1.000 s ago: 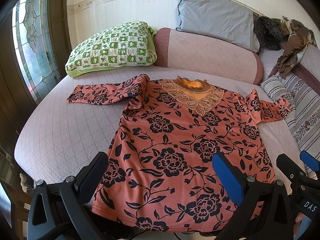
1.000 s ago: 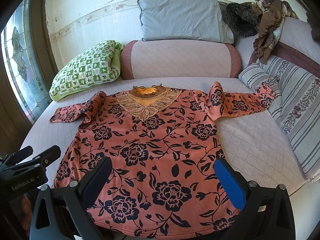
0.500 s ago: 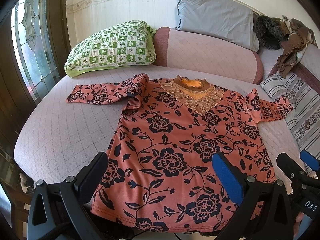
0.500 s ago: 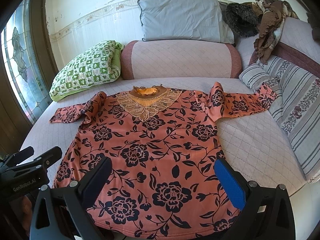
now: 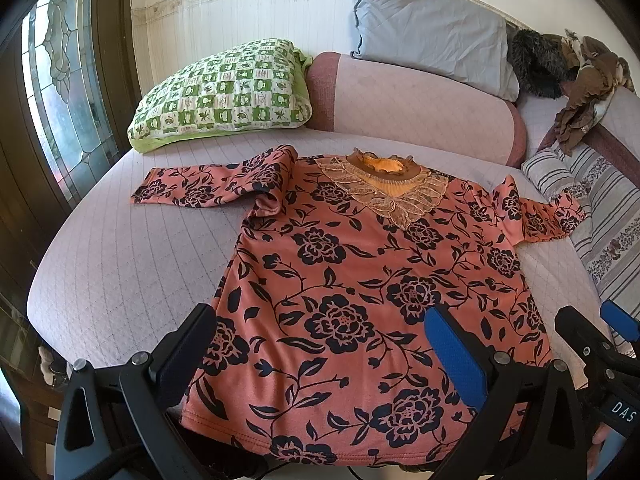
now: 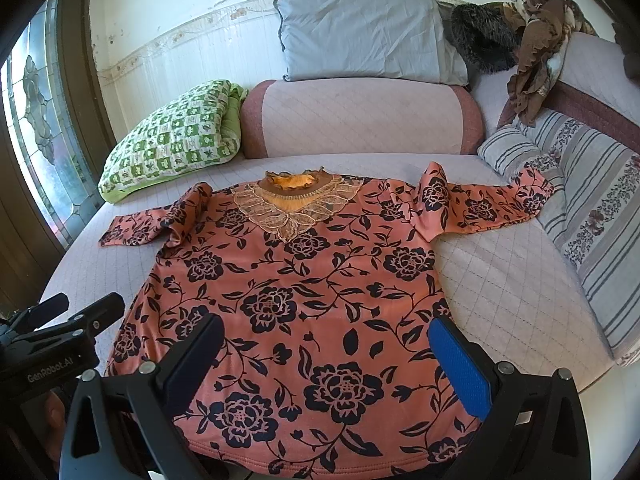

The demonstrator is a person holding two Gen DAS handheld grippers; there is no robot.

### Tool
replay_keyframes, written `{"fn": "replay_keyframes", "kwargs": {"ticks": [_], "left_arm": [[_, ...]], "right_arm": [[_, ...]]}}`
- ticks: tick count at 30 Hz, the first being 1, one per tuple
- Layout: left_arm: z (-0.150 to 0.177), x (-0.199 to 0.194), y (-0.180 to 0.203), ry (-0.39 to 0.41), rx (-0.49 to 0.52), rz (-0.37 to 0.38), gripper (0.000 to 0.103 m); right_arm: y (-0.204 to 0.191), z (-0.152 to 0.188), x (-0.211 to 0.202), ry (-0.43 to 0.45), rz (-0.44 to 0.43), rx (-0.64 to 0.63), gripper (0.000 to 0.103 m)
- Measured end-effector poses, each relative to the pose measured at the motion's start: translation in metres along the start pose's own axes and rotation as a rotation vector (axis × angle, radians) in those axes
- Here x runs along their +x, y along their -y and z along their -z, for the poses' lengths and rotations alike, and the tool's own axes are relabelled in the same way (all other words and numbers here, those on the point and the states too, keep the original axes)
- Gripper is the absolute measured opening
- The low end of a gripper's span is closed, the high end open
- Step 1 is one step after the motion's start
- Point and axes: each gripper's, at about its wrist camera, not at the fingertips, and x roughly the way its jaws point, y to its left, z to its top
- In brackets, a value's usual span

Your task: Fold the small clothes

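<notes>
Floral top (image 5: 360, 280) lies flat on the bed (image 5: 120, 272), collar at 12 o'clock, hem at 6, w/ left gripper (image 5: 320, 352) & right gripper (image 6: 324, 356) both jaws wide, hovering over hem, holding nothing.

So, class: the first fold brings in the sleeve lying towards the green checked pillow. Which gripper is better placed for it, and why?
Probably the left gripper. It is open, empty, and nearest the blouse's hem on that sleeve's side; the right gripper sits farther across.
</notes>
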Motion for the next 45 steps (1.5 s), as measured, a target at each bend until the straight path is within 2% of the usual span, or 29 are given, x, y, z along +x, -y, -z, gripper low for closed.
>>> {"fn": "replay_keyframes", "kwargs": {"ticks": [4,7,9,12,15,18,20,25,27,30,31,32,33,36,37,38,41,45], "left_arm": [[0.003,0.009,-0.003,-0.015,0.007,0.000,0.103],[0.006,0.026,-0.012,-0.060,-0.015,-0.009,0.103],[0.007,0.036,-0.017,-0.086,-0.030,0.000,0.103],[0.010,0.060,-0.024,-0.171,-0.078,0.065,0.103],[0.015,0.082,-0.027,-0.242,-0.136,0.137,0.103],[0.020,0.104,-0.023,-0.293,-0.156,0.172,0.103],[0.020,0.116,-0.019,-0.312,-0.166,0.206,0.103],[0.013,0.135,-0.018,-0.291,-0.174,0.200,0.103],[0.006,0.149,-0.015,-0.288,-0.167,0.186,0.103],[-0.002,0.168,-0.010,-0.306,-0.156,0.184,0.103],[-0.004,0.173,-0.010,-0.306,-0.158,0.184,0.103],[-0.005,0.178,-0.010,-0.300,-0.163,0.184,0.103],[-0.006,0.181,-0.011,-0.296,-0.167,0.182,0.103],[-0.007,0.186,-0.016,-0.273,-0.177,0.178,0.103],[-0.007,0.185,-0.018,-0.262,-0.176,0.180,0.103],[-0.006,0.185,-0.021,-0.253,-0.172,0.185,0.103],[-0.007,0.182,-0.029,-0.228,-0.179,0.179,0.103],[-0.008,0.175,-0.044,-0.206,-0.234,0.192,0.103]], "right_arm": [[0.011,-0.001,0.002,0.000,-0.051,0.027,0.103],[0.044,-0.008,0.009,-0.016,-0.088,0.113,0.103],[0.086,-0.016,0.021,-0.039,-0.136,0.227,0.103],[0.154,-0.028,0.047,-0.035,-0.193,0.414,0.103],[0.230,-0.043,0.086,-0.013,-0.193,0.569,0.103],[0.303,-0.057,0.138,-0.034,-0.157,0.724,0.103],[0.346,-0.067,0.174,-0.045,-0.104,0.807,0.103],[0.424,-0.090,0.232,-0.007,-0.001,0.937,0.102],[0.440,-0.099,0.250,-0.015,0.043,0.943,0.102],[0.456,-0.108,0.274,-0.025,0.091,0.959,0.091],[0.459,-0.111,0.280,-0.039,0.127,0.959,0.086],[0.461,-0.113,0.287,-0.056,0.161,0.958,0.076],[0.463,-0.113,0.296,-0.094,0.198,0.968,0.072],[0.467,-0.121,0.303,-0.089,0.272,0.973,0.065],[0.469,-0.129,0.305,-0.089,0.282,0.956,0.045],[0.470,-0.138,0.308,-0.095,0.276,0.934,0.006],[0.449,-0.165,0.295,-0.042,0.241,0.842,0.007],[0.371,-0.224,0.252,0.076,0.092,0.635,0.007]]}}
